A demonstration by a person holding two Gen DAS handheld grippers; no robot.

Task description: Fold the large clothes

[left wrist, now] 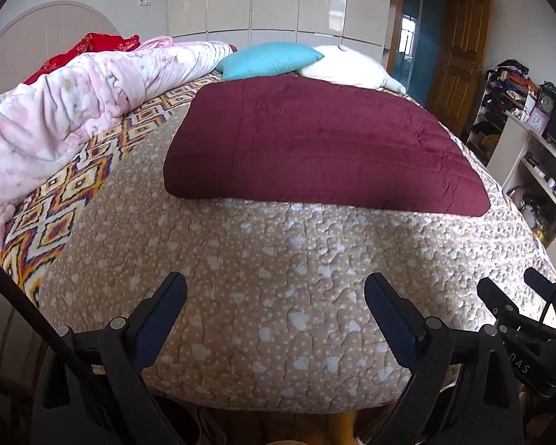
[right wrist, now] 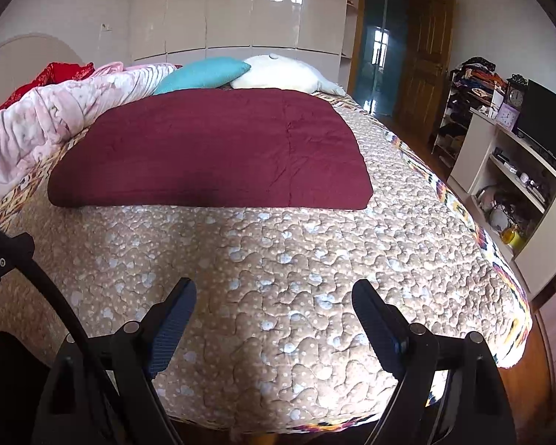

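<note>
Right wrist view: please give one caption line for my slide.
Open right tool hovers above the quilted bedspread, facing the maroon folded blanket.

Across the middle of your frame lies a plain maroon blanket (left wrist: pixel 322 144) on a tan quilt (left wrist: pixel 263 296) speckled with pale dots and light blue-white blotches. At left you see a zigzag-diamond sheet (left wrist: pixel 66 193) in cream, orange and purple, under a pink-and-white mottled comforter (left wrist: pixel 66 107). Upper centre: a turquoise pillow (left wrist: pixel 270 60) beside a white pillow (left wrist: pixel 343 66). Your gripper fingers (right wrist: pixel 174 328) are black with dark-blue pads.
</note>
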